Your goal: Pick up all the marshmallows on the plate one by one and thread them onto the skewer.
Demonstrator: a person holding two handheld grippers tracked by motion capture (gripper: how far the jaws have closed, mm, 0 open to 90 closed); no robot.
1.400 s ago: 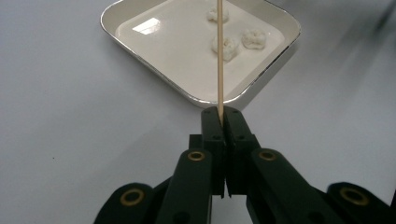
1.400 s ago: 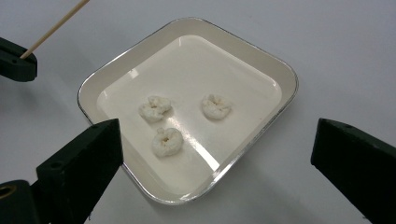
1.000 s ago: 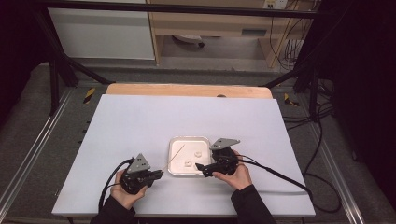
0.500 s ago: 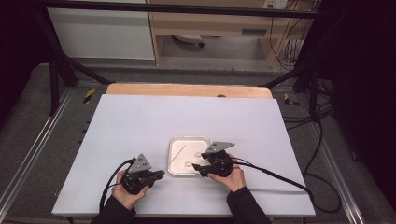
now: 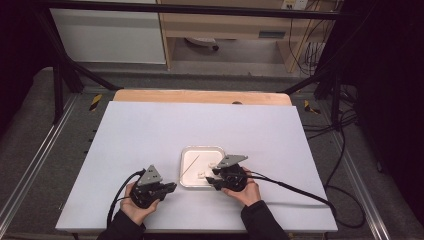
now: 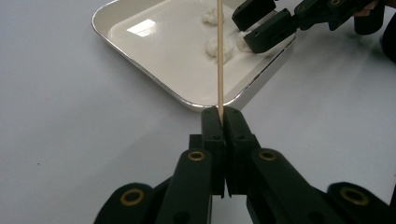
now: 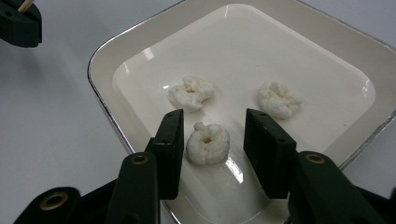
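A white square tray (image 5: pixel 202 149) lies on the table and holds three white puffy pieces. My left gripper (image 6: pixel 223 116) stays shut on a thin wooden skewer (image 6: pixel 219 56), which slants out over the tray (image 6: pixel 144 65). The skewer (image 5: pixel 191 163) crosses the tray's left half. My right gripper (image 7: pixel 215 116) reaches into the tray's near right corner, and its jaws have just been closing. The nearest white piece (image 7: pixel 208 143) sits between its pads, with a gap still showing on the right side. Two more pieces (image 7: pixel 190 92) (image 7: pixel 279 99) lie beyond it.
The tray rests on a white sheet (image 5: pixel 150 130) over a wooden table (image 5: pixel 200 96). Each gripper trails a black cable; the right one's cable (image 5: pixel 300 190) runs off to the right. Metal rails (image 5: pixel 30 165) flank the table.
My right gripper has edged slightly left and toward me over the tray's near right corner, and its jaws have narrowed. The left gripper and skewer have not moved.
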